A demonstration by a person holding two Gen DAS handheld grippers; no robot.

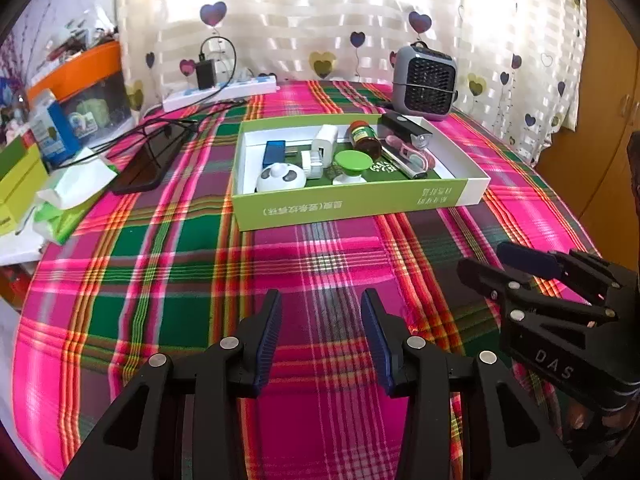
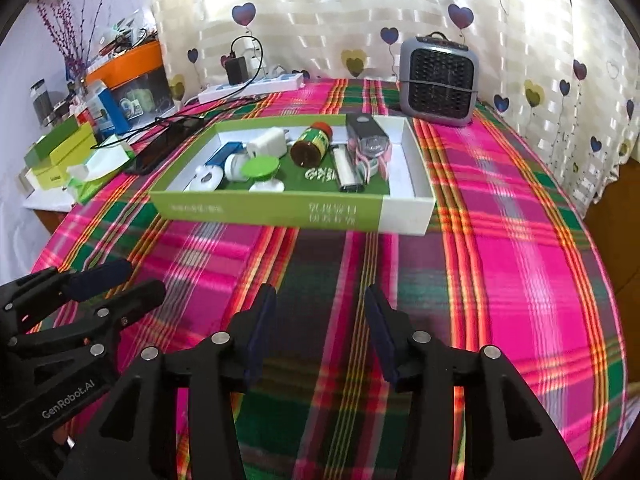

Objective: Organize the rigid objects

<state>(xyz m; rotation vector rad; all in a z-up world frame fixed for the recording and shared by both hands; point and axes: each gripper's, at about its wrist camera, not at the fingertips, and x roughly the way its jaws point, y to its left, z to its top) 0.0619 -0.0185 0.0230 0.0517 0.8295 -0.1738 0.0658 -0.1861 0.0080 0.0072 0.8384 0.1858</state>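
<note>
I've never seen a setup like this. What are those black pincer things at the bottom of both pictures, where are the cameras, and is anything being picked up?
They are hand-held grippers, one in each of a person's hands; there is no robot arm. Each carries a camera looking forward along its two fingers. One picture comes from the left gripper, the other from the right gripper; each also catches its neighbour at the edge. Both are open and hold nothing, above a plaid tablecloth. Ahead sits a shallow green and white box already holding small things: a brown bottle lying down, a white charger, a blue block, a green-topped piece. Behind it stands a grey fan-like device, and a power strip.
</note>
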